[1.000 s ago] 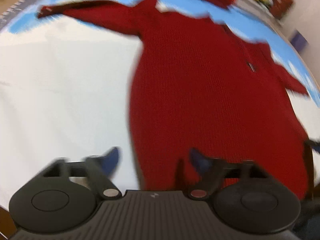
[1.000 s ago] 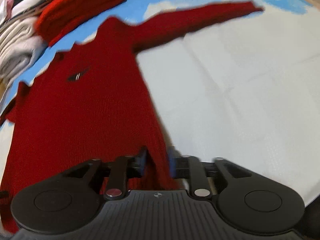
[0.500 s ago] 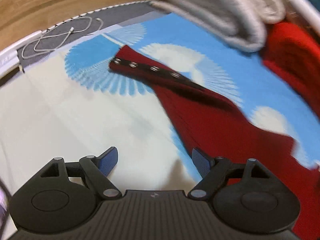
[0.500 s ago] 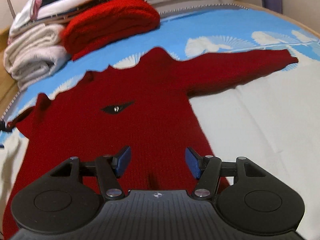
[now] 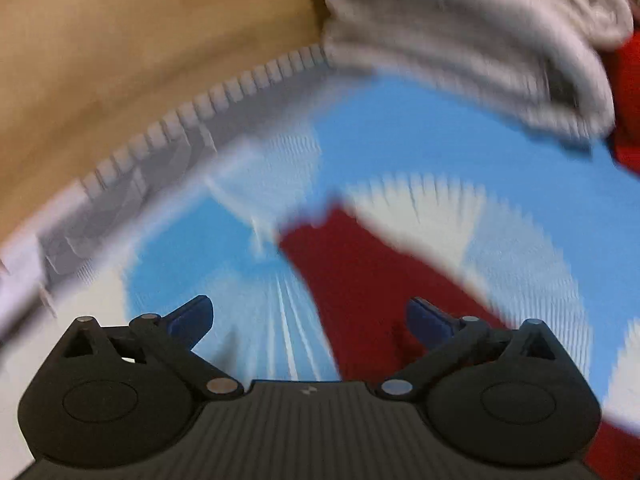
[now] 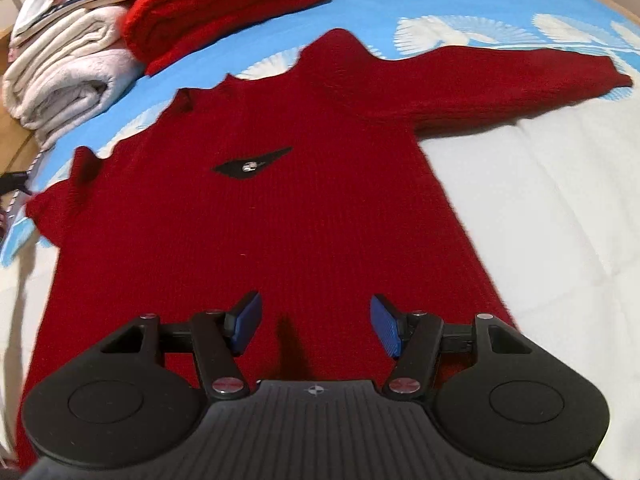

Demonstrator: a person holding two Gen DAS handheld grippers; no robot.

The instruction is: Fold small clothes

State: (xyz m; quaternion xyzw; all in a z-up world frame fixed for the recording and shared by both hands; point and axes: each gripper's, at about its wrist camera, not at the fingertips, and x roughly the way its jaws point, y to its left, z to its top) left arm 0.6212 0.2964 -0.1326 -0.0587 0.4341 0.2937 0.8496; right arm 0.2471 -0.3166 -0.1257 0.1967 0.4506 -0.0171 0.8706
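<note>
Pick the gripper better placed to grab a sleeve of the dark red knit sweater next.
Left. The left gripper is open at the dark red knit sweater's cuff; the right gripper sits open over the hem.

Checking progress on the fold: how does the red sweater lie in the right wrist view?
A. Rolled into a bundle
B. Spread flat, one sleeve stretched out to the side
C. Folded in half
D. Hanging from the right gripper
B: the sweater lies flat on the bed, its sleeve stretched sideways, and the right gripper is open above the hem.
</note>
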